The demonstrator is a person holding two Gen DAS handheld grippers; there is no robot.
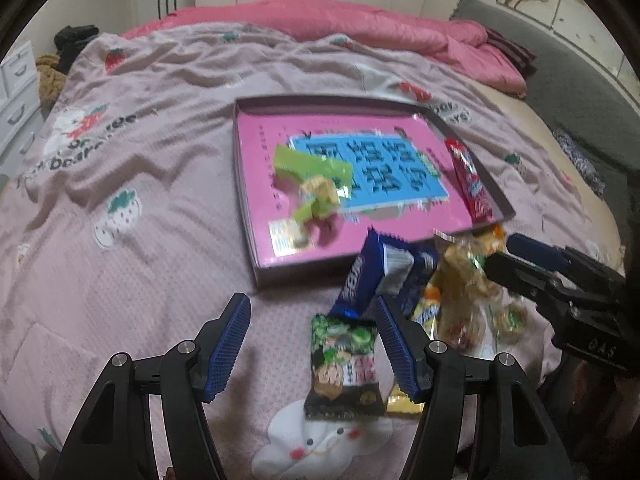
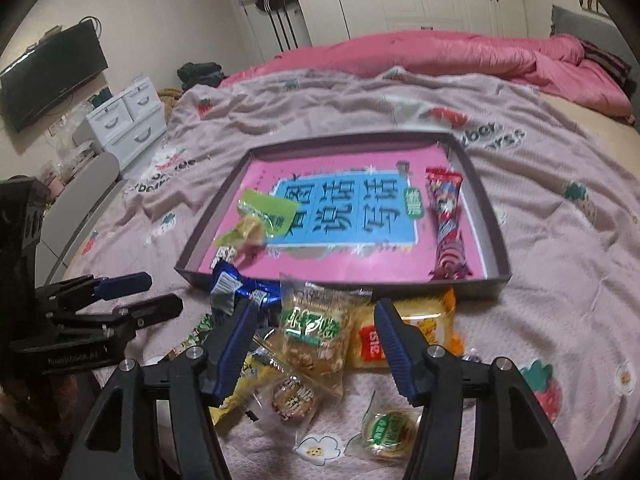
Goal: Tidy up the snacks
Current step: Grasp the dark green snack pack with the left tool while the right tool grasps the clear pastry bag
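Note:
A shallow box tray (image 1: 256, 248) (image 2: 486, 216) with a pink and blue printed floor lies on the bed. It holds a green-wrapped snack (image 1: 316, 178) (image 2: 262, 216) and a red stick pack (image 1: 468, 178) (image 2: 446, 224). A pile of snacks lies in front of the tray: blue packs (image 1: 372, 272) (image 2: 230, 286), a dark green pack (image 1: 344, 364), clear packs of biscuits (image 1: 464, 280) (image 2: 314, 328), and an orange pack (image 2: 420, 320). My left gripper (image 1: 312, 344) (image 2: 160, 294) is open beside the pile, fingers around the dark green pack. My right gripper (image 2: 314, 344) (image 1: 500, 252) is open over the clear biscuit pack.
The bed has a pink strawberry-print blanket (image 1: 140, 184) and a pink duvet (image 1: 320, 20) at the far side. A white drawer unit (image 2: 128, 116) and a wall TV (image 2: 52, 80) stand left of the bed. A small round biscuit pack (image 2: 390, 430) lies near my right gripper.

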